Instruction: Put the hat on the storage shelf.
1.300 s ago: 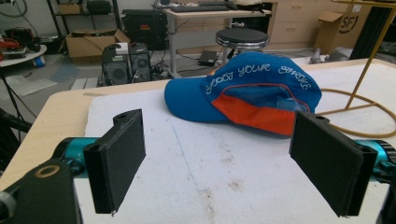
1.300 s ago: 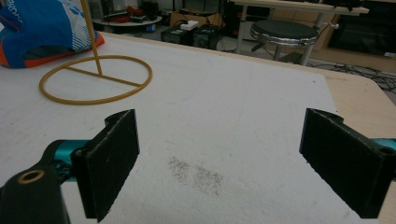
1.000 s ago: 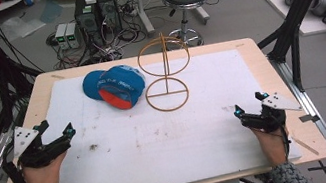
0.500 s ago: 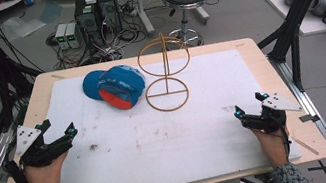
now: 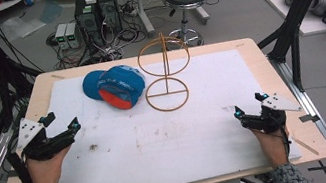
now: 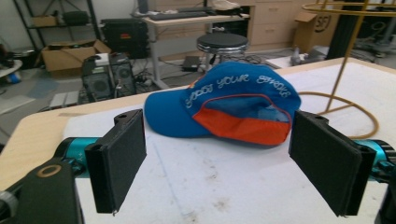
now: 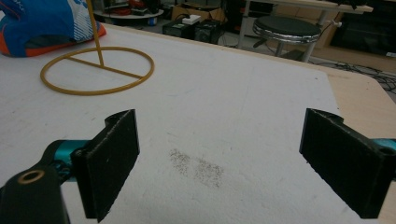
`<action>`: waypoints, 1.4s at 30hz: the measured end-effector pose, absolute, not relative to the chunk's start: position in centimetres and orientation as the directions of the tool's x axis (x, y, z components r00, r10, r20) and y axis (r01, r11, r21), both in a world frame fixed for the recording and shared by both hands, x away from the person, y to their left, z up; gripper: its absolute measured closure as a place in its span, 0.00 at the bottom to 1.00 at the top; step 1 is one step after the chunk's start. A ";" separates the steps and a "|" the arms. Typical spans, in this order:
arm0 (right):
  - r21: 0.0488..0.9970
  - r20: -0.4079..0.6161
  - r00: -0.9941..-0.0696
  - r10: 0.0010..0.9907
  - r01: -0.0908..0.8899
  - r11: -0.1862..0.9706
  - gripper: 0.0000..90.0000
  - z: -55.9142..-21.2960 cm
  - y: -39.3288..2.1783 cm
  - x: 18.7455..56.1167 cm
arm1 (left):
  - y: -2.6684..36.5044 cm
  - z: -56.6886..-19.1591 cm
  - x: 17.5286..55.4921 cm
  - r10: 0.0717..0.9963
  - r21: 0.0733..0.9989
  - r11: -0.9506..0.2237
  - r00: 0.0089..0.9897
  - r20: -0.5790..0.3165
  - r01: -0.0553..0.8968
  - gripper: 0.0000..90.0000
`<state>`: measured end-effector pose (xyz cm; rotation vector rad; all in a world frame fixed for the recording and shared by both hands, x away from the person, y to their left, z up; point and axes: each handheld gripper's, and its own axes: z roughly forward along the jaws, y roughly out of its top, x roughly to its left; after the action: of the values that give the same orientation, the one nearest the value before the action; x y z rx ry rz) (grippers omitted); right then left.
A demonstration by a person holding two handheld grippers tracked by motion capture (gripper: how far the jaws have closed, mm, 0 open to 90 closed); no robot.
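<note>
Judging by looks, cap (image 6: 224, 105) = soft, light, floppy crown; grab stiff brim edge w/ left tongs (image 6: 229, 172). Both tongs gaping, empty; right tongs (image 7: 219, 163) well apart.

The baseball cap (image 6: 219, 100) at the far left is showing bright blue with white lettering and an orange underside to its brim. The wire stand (image 5: 164, 73) beside it is showing mustard yellow. A white mat (image 5: 169, 136) is covering the pale wood tabletop (image 5: 267, 60). Both grippers' fingers (image 6: 119, 158) are showing matt black on teal mounts.
</note>
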<state>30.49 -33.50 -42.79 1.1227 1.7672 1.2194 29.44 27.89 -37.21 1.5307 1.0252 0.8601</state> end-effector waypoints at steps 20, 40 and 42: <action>0.944 -0.065 -0.387 0.920 0.275 0.183 0.12 -42.9 -33.4 30.7 | 23.3 -33.7 35.6 0.898 0.982 -0.185 0.412 0.156 0.033 0.23; 0.939 -0.065 -0.389 0.919 0.287 0.188 0.12 -43.0 -33.5 30.9 | 18.1 -33.9 41.9 0.885 0.983 -0.174 0.447 0.131 0.056 0.24; 0.939 -0.061 -0.387 0.920 0.289 0.184 0.12 -43.1 -33.5 30.9 | 17.7 -34.7 42.5 0.881 0.977 -0.194 0.453 0.137 0.082 0.25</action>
<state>30.93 -33.52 -43.08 1.1399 1.7989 1.2113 42.52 17.73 -34.70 1.6091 0.8572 0.9120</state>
